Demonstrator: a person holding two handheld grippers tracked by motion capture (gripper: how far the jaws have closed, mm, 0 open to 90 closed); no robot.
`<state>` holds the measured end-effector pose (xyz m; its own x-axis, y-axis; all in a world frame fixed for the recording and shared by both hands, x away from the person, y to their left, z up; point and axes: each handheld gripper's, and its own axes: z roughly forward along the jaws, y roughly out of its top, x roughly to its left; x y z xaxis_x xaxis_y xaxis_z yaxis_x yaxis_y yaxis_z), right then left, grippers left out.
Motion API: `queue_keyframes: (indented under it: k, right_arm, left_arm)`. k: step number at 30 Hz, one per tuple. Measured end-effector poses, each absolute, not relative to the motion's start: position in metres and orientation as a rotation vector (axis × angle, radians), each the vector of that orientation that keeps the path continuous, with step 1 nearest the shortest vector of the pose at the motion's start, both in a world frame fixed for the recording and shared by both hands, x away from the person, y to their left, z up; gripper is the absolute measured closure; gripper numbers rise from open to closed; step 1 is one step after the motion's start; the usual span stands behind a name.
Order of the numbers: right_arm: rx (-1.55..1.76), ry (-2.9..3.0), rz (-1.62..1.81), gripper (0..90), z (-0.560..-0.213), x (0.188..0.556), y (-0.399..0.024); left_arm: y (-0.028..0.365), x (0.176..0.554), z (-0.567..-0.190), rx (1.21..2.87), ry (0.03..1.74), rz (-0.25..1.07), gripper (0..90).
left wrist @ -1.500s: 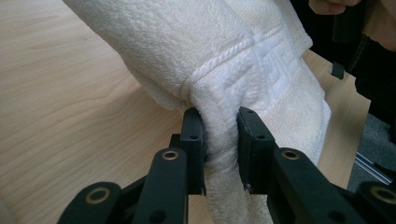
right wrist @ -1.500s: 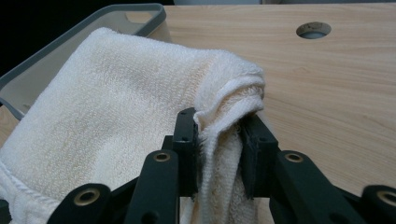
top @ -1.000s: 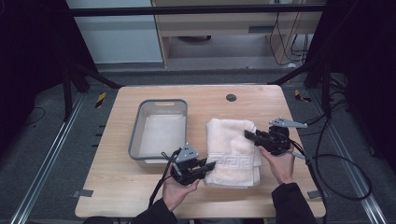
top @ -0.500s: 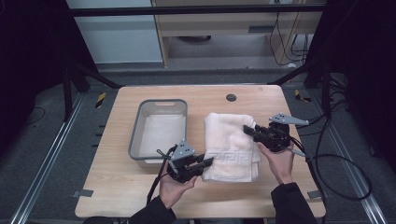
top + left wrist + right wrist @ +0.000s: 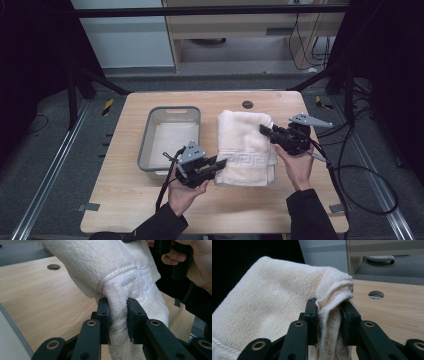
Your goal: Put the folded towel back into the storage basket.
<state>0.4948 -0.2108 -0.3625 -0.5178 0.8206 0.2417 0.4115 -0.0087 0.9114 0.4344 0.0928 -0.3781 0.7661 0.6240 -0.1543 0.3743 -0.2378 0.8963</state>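
Gripping a folded cream towel [image 5: 247, 147] from opposite sides, a person's two handheld grippers worked over a light wooden table [image 5: 125, 210]. The left gripper [image 5: 216, 165], held in the person's left hand [image 5: 184, 192], had its jaws closed onto the towel's near left edge, just below a band of woven key pattern; in the left gripper view [image 5: 118, 315] a thick fold of white terry was pinched between the two black jaws, which stood only as far apart as the cloth allowed. The right gripper [image 5: 264, 131], held in the right hand [image 5: 296, 167], was clamped on the towel's right edge farther up, and the right gripper view [image 5: 329, 312] showed several bunched layers squeezed between its jaws, the towel's corner rising above them. The towel lay between the two grippers, lifted at the pinched edges. Just beyond the left gripper, to its outer side, sat a grey plastic basin [image 5: 150, 137], touching neither tool. Ahead of the right gripper, a round cable hole [image 5: 247, 104] was set in the tabletop. A cable [image 5: 360, 175] trailed from the right gripper off the table's edge.
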Motion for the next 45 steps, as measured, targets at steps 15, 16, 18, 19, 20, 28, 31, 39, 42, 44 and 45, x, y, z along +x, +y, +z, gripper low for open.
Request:
queue_keyframes:
  k: [15,16,18,19,20,28,31,39,42,44,45]
  right_arm:
    - [1.248,1.846,1.566,70.8,-0.346,0.496,-0.205]
    - [1.248,1.844,1.572,70.8,-0.346,0.496,-0.205]
    - [1.249,1.839,1.575,70.8,-0.345,0.497,-0.203]
    - [1.248,1.837,1.577,70.8,-0.345,0.497,-0.203]
    - [1.246,1.836,1.578,70.8,-0.344,0.498,-0.202]
    - [1.23,1.824,1.592,70.8,-0.336,0.5,-0.194]
    - [1.222,1.82,1.592,70.8,-0.333,0.501,-0.191]
    - [1.2,1.809,1.604,70.8,-0.324,0.503,-0.182]
    - [1.195,1.807,1.609,70.8,-0.321,0.504,-0.178]
    - [1.195,1.806,1.614,70.8,-0.32,0.505,-0.176]
    - [1.192,1.806,1.614,70.8,-0.319,0.505,-0.175]
  left_arm:
    - [0.098,0.438,-0.363,1.829,0.755,0.335,74.2]
    - [0.099,0.438,-0.362,1.828,0.754,0.334,74.2]
    - [0.1,0.439,-0.361,1.826,0.755,0.337,74.2]
    - [0.101,0.439,-0.36,1.825,0.755,0.339,74.3]
    - [0.102,0.439,-0.36,1.822,0.756,0.343,74.2]
    - [0.109,0.44,-0.353,1.806,0.76,0.368,74.3]
    - [0.111,0.44,-0.351,1.798,0.761,0.374,74.3]
    - [0.12,0.44,-0.344,1.776,0.769,0.395,74.3]
    - [0.124,0.441,-0.343,1.765,0.774,0.401,74.3]
    - [0.127,0.442,-0.341,1.761,0.778,0.402,74.3]
    - [0.128,0.442,-0.34,1.755,0.779,0.405,74.4]
